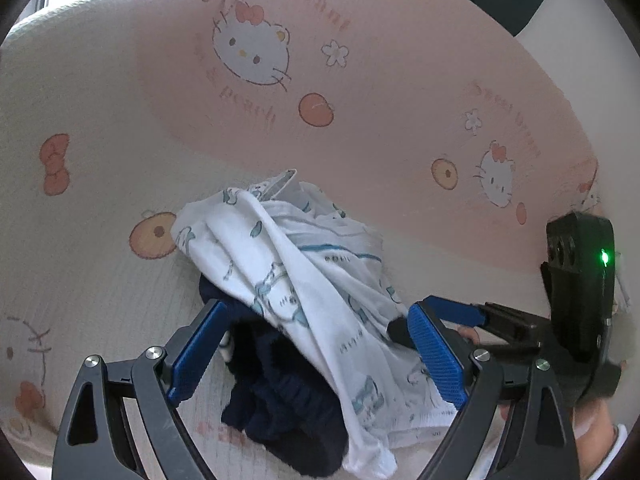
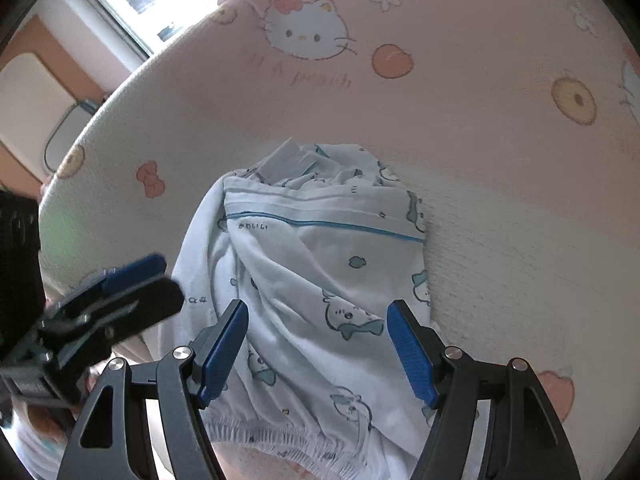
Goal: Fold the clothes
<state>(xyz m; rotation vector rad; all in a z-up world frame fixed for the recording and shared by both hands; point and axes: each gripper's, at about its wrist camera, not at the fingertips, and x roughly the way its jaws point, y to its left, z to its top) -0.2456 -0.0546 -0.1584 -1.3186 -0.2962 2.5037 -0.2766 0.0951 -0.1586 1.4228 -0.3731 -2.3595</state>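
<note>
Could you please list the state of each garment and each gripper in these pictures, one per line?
White printed garment: crumpled, unfolded, draped over the dark one.
Navy garment: bunched, unfolded, mostly under the white one.
Left gripper: open, empty, fingers either side of the pile.
Right gripper: open, empty, over the white garment.
Bedsheet: spread flat under the clothes.

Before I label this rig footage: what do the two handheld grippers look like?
Both the left gripper and the right gripper have black angular linkage arms with silver pivot bolts and ribbed blue pads on the jaws. A black module with a green light sits on the right one.
</note>
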